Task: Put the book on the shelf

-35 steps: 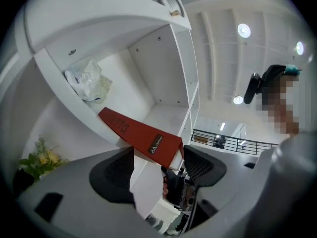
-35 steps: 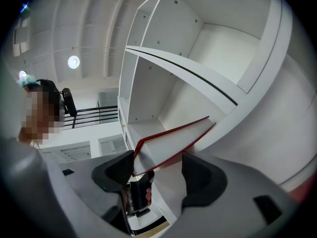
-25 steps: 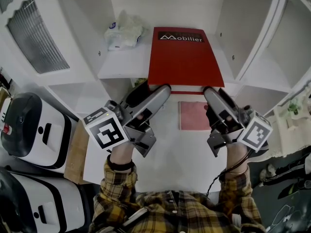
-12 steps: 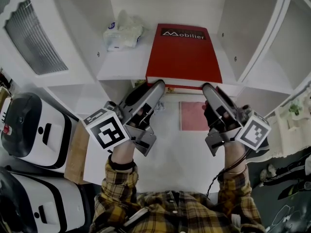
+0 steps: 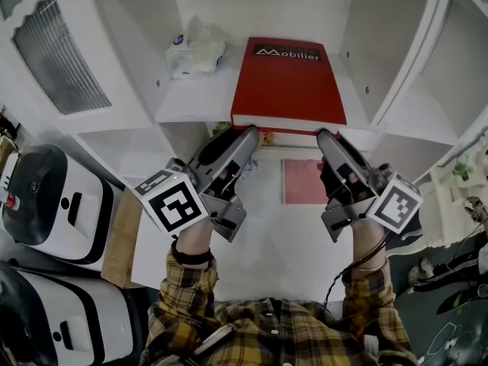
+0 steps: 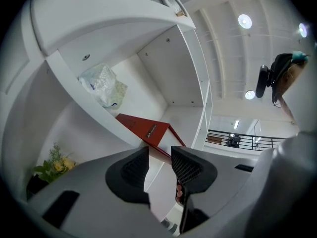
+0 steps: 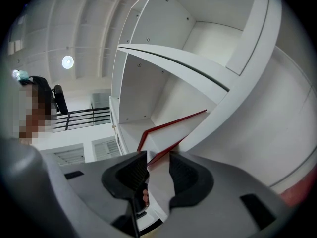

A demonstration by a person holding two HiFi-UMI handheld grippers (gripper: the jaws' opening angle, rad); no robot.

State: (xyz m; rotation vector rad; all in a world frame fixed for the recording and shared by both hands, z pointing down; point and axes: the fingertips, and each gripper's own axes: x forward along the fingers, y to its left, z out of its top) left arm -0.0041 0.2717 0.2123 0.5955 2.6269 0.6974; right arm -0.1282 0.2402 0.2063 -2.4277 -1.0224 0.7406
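Left gripper (image 5: 248, 133) and right gripper (image 5: 326, 136) — both closing, seemingly empty.

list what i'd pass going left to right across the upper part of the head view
vent grille → crumpled plastic bag → red book

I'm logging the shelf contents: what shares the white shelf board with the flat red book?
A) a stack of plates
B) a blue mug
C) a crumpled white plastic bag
C: a crumpled white plastic bag lies left of the flat red book on the same white shelf board.
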